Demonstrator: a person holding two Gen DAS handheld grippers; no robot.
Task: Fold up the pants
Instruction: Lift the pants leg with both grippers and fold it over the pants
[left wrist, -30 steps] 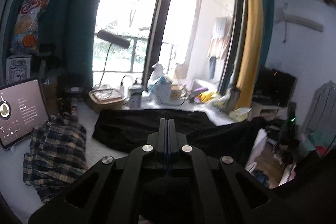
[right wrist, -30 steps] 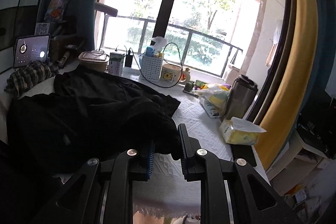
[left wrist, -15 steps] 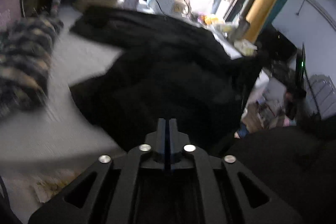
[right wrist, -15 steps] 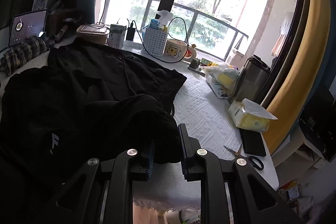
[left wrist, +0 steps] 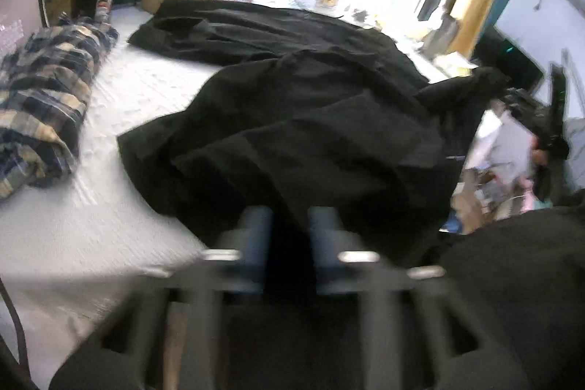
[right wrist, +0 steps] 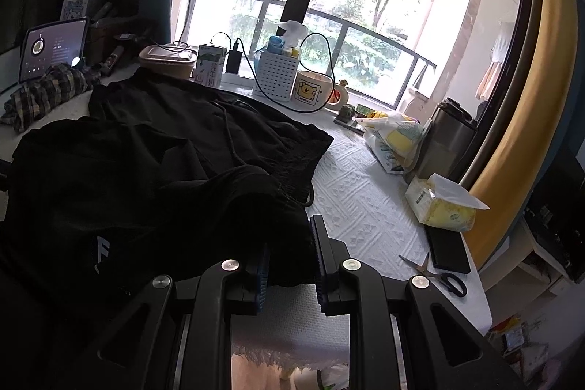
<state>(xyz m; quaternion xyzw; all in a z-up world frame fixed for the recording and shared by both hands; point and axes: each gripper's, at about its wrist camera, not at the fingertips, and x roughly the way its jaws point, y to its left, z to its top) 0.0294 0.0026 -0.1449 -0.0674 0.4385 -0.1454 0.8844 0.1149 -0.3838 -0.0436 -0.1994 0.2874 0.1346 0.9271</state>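
The black pants (left wrist: pixel 310 105) lie rumpled and partly doubled over on the white textured table cover (left wrist: pixel 153 86). They also show in the right wrist view (right wrist: pixel 153 170), with a small white logo on the near cloth. My left gripper (left wrist: pixel 289 225) is open, its jaws apart at the near hem of the pants, with dark cloth between the blue pads. My right gripper (right wrist: pixel 290 243) is shut on a bunched fold of the pants near the waistband, by the table's near right part.
A plaid shirt (left wrist: pixel 44 97) lies at the left beside a tablet (right wrist: pixel 55 48). Along the window stand a lidded box (right wrist: pixel 168 59), a carton, a white basket (right wrist: pixel 276 74) and a mug. At the right are a flask (right wrist: pixel 448 141), tissue pack (right wrist: pixel 440 207), black phone and scissors (right wrist: pixel 437 271).
My left gripper dropped from pointing at the window down to the near pants hem and its jaws opened. My right gripper kept its hold and shifted the fold slightly forward.
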